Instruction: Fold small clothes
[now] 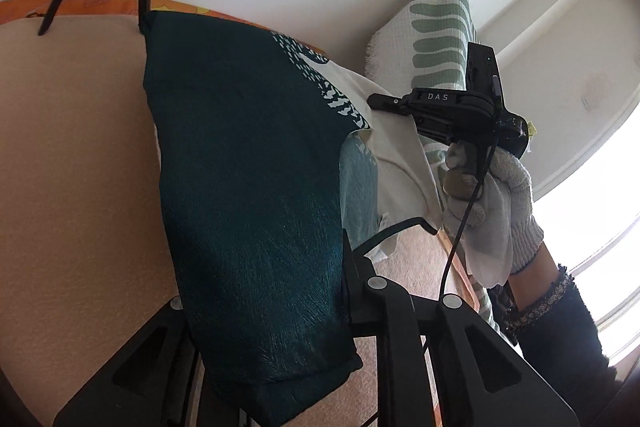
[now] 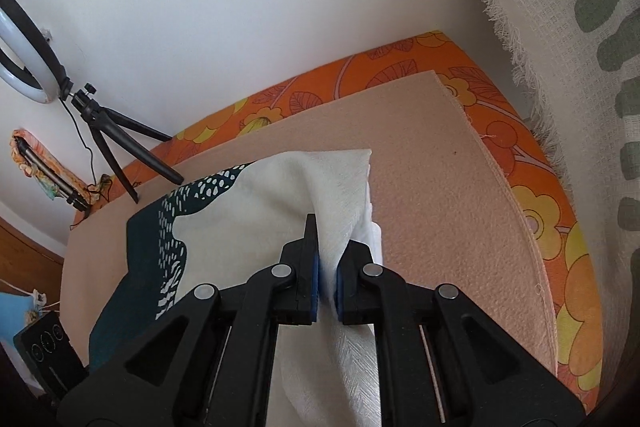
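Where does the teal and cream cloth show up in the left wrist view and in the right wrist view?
Left wrist view: the teal and cream cloth fills the centre, hanging from the left gripper, with the right gripper holding its cream end at right.
Right wrist view: it lies centre-left, its cream edge clamped in the right gripper.
Shared landmark: the green-leaf white throw, upper right in both.

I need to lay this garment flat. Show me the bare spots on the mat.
Bare beige mat lies between the cream end of the garment and the mat's stitched edge by the orange floral sheet. More lies beside the garment's dark end. The tripod crowds the far corner.
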A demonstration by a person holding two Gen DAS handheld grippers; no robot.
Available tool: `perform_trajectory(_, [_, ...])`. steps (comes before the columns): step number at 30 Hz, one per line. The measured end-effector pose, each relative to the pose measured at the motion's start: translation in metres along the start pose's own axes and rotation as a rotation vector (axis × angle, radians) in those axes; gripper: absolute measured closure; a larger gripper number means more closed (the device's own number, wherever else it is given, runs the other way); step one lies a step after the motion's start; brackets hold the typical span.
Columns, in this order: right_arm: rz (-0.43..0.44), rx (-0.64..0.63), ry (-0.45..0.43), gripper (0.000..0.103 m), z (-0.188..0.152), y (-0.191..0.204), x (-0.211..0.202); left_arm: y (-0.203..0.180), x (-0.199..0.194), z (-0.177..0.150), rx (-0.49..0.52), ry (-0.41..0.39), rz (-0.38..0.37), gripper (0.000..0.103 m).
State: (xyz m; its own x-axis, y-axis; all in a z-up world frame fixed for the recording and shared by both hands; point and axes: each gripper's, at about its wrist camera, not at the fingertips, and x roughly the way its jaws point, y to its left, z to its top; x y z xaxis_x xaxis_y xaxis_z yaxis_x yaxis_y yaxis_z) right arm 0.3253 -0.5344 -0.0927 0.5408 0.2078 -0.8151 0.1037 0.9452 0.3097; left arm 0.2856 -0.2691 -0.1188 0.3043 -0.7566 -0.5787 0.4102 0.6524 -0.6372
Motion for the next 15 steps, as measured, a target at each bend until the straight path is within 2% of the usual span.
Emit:
perform_trajectory(4, [-0.062, 0.037, -0.005, 0.082, -0.002, -0.01, -0.003, 0.0, -0.014, -0.009, 0.027, 0.038, 0.051, 0.084])
perform_trajectory(8, [-0.053, 0.064, -0.033, 0.07, -0.005, -0.013, -0.022, 0.004, -0.03, -0.022, 0.051, 0.066, 0.087, 0.084])
perform_trajectory(10, [-0.062, 0.07, -0.055, 0.056, -0.008, -0.012, -0.033, 0.005, -0.04, -0.026, 0.065, 0.071, 0.126, 0.084])
perform_trajectory(12, [-0.068, 0.084, -0.081, 0.049, -0.012, -0.012, -0.046, 0.006, -0.051, -0.031, 0.084, 0.065, 0.164, 0.084])
perform_trajectory(15, [-0.065, 0.098, -0.096, 0.046, -0.02, -0.009, -0.06, -0.001, -0.061, -0.032, 0.106, 0.053, 0.211, 0.079])
